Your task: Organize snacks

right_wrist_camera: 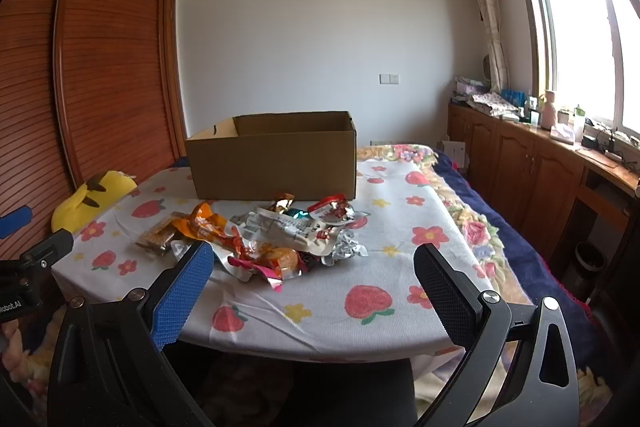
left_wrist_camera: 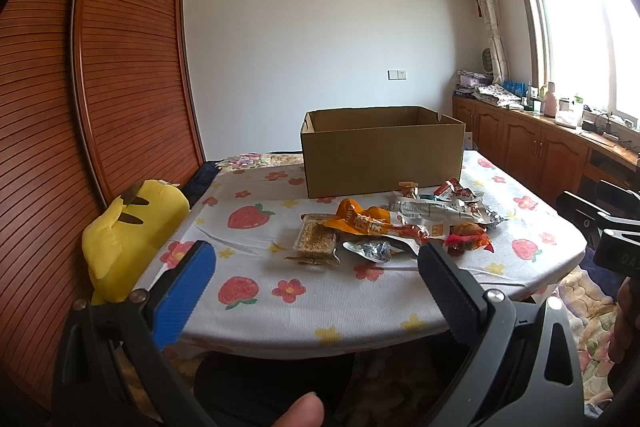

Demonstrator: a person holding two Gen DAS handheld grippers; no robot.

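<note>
A pile of snack packets [left_wrist_camera: 400, 223] lies on the strawberry-print table [left_wrist_camera: 256, 291], in front of an open cardboard box [left_wrist_camera: 380, 163]. The pile holds a clear bar of seeds [left_wrist_camera: 316, 239], an orange packet [left_wrist_camera: 360, 221] and a silver-white packet [left_wrist_camera: 436, 211]. My left gripper [left_wrist_camera: 316, 267] is open and empty, short of the pile over the table's near edge. In the right wrist view the pile [right_wrist_camera: 264, 239] and the box [right_wrist_camera: 272, 163] sit left of centre. My right gripper [right_wrist_camera: 312, 267] is open and empty, near the pile's front right.
A yellow plush toy [left_wrist_camera: 128, 239] leans at the table's left edge by the wooden wardrobe [left_wrist_camera: 120, 67]. Wooden cabinets [right_wrist_camera: 532, 171] with clutter run under the window on the right. A flowered blanket [right_wrist_camera: 472, 223] lies beside the table.
</note>
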